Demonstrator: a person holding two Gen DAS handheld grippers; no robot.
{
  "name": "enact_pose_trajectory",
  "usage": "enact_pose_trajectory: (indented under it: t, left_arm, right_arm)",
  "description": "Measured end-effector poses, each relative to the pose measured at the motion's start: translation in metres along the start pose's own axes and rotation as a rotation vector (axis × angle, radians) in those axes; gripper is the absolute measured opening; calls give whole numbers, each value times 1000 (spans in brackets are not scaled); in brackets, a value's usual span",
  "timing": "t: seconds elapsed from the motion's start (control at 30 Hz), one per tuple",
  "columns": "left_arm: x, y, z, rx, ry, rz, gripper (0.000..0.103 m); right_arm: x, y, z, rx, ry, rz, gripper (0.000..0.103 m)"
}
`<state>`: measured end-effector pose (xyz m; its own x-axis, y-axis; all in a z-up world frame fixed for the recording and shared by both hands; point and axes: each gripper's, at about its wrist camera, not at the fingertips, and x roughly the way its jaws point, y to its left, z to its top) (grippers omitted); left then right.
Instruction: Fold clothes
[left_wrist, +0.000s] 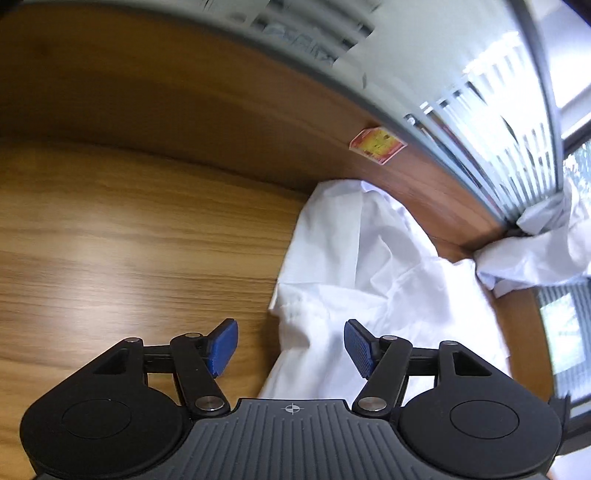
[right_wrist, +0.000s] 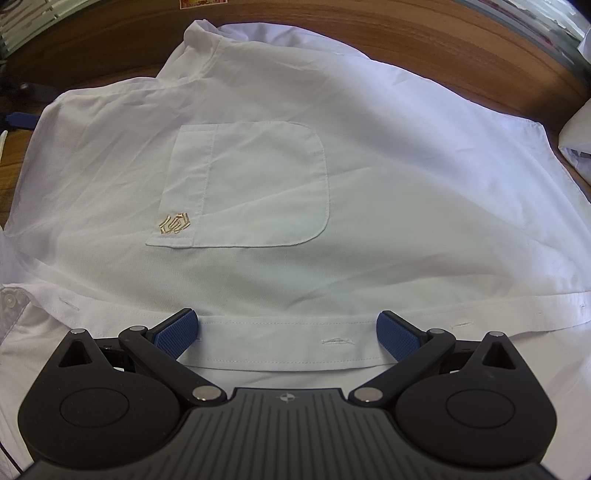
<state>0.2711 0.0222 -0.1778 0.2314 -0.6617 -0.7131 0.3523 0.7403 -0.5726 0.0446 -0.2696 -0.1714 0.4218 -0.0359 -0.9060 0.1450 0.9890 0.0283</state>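
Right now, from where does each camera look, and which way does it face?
Left wrist: it sits on the left gripper and looks down at an angle over the wooden table toward the edge of the white shirt; both blue pads show, open and holding nothing.
Right wrist: it sits on the right gripper and looks steeply down at the shirt's pocket and buttonhole strip; its pads are open.
Shared: the white shirt, the table, a red and yellow sticker.

table (left_wrist: 110, 240): wood-grain, bare at left | sticker (left_wrist: 376, 144): red-yellow, on wooden back panel (left_wrist: 166, 103) | slatted blinds (left_wrist: 509, 122) beyond
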Motion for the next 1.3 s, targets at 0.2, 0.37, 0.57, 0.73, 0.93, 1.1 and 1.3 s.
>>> enact_pose_trajectory:
  t: [0.2, 0.37, 0.57, 0.73, 0.93, 1.1, 1.3]
  left_arm:
    - [31, 21, 5, -182, 65, -113, 66]
    - [35, 27, 4, -249, 67, -163, 56]
    - [17, 13, 14, -130, -37, -50, 13]
    - [14, -10, 29, 121, -79, 201, 2]
    - [9, -3, 43, 155, -71, 260, 3]
    - [-12, -31, 31, 315, -106, 194, 10]
    - [16, -63, 5, 490, 53, 93, 20]
  right_arm:
    - [1, 0, 1, -1, 9, 0, 103]
    - [1, 1, 0, -1, 5, 0, 103]
    - [1, 2, -1, 0, 0, -1, 103]
    - [1, 1, -3, 0, -5, 0, 103]
    - [0, -1, -5, 1, -13, 0, 103]
    - [0, 1, -5, 4, -18, -3, 103]
    - [0, 1, -5, 5, -20, -3, 103]
